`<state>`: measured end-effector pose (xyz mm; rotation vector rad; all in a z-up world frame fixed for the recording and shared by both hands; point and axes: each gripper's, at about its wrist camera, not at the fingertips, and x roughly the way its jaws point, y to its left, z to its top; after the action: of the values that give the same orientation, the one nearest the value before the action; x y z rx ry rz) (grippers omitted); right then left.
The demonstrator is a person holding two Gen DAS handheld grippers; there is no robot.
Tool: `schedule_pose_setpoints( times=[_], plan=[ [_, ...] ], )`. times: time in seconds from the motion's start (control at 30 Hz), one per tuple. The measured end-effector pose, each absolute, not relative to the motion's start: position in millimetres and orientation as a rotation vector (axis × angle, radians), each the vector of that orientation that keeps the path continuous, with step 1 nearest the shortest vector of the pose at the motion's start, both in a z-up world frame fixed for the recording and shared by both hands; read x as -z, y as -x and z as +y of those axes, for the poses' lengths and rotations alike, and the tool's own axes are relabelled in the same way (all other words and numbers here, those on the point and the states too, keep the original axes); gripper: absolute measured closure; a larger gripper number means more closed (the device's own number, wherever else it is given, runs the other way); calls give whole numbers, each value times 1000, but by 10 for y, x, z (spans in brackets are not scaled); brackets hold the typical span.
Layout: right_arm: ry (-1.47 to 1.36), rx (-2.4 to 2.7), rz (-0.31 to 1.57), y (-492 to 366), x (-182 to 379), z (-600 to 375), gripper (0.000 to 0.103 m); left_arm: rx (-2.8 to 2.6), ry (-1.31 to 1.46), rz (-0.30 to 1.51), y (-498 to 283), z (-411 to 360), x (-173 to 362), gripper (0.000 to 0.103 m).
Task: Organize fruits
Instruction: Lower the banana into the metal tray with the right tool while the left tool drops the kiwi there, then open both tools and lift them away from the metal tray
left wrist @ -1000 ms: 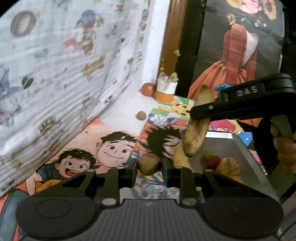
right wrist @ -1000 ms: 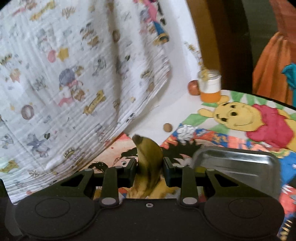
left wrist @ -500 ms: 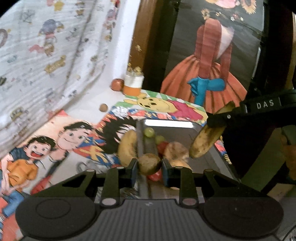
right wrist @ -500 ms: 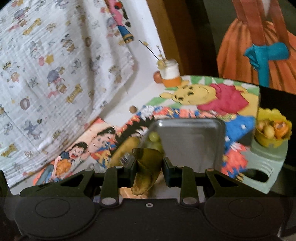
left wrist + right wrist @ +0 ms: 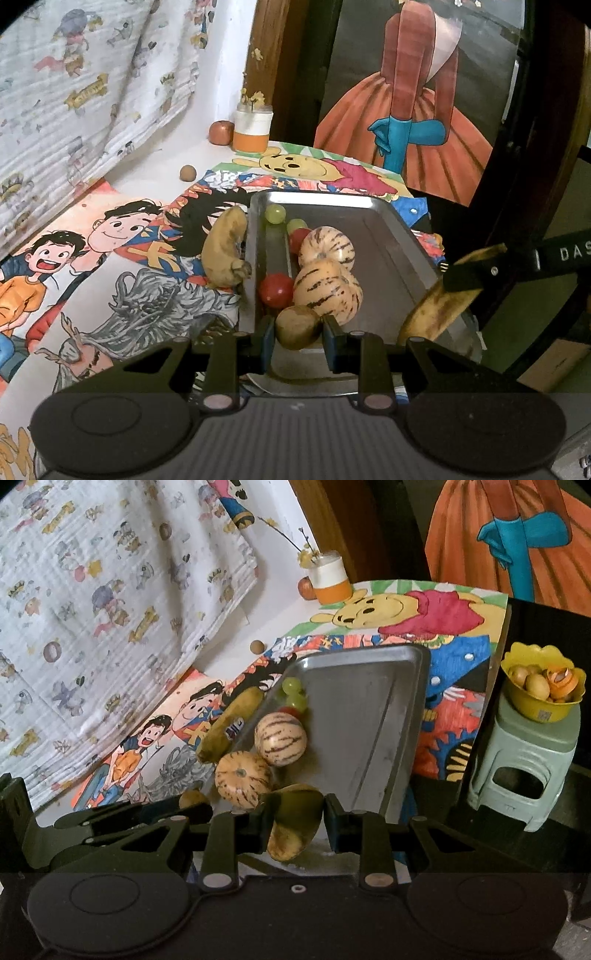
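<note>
My left gripper [image 5: 298,329] is shut on a small round brown fruit [image 5: 297,325] just above the near end of the metal tray [image 5: 388,236]. My right gripper [image 5: 295,814] is shut on a spotted banana [image 5: 293,827], over the tray's [image 5: 369,720] near right edge; in the left wrist view that banana [image 5: 437,306] hangs at the right. Two striped melons [image 5: 327,290], red tomatoes [image 5: 275,290] and green grapes [image 5: 276,213] lie in the tray's left half. A second banana [image 5: 225,254] rests on the cartoon mat against the tray's left rim.
At the back stand an orange-and-white jar [image 5: 253,127], a red fruit [image 5: 221,133] and a small brown ball [image 5: 187,172]. A yellow bowl of fruit [image 5: 543,686] sits on a pale green stool [image 5: 524,768] to the right. Patterned cloth hangs on the left.
Both grippers have moved right and down, from beside the tray to over its near end, each keeping its fruit. The tray's fruit has come into full view.
</note>
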<state>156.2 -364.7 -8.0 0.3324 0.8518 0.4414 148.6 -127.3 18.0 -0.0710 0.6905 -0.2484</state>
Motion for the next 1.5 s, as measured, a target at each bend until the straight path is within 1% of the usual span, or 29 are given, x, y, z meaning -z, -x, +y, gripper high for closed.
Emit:
schedule_pose_setpoints(
  times=[0.6, 0.67, 1.03, 1.27, 1.33, 1.43, 1.5],
  plan=[
    [-373, -443, 846, -2006, 329, -3410, 72, 231, 50, 731, -1627, -1347, -5, 73],
    [-372, -441, 850, -2047, 364, -3383, 73, 236, 54, 734, -1639, -1342, 14, 72],
    [-372, -429, 841, -2087, 423, -3382, 74, 248, 45, 720, -1662, -1347, 52, 72],
    [-392, -421, 841, -2045, 415, -3383, 68, 253, 49, 719, -1657, -1342, 55, 72],
    [-390, -419, 841, -2034, 403, -3384, 64, 260, 57, 721, -1638, -1330, 46, 68],
    [-385, -419, 835, -2002, 364, -3393, 61, 270, 64, 715, -1585, -1313, 25, 62],
    [-385, -417, 828, -1969, 327, -3399, 58, 271, 63, 707, -1541, -1301, 3, 60]
  ],
)
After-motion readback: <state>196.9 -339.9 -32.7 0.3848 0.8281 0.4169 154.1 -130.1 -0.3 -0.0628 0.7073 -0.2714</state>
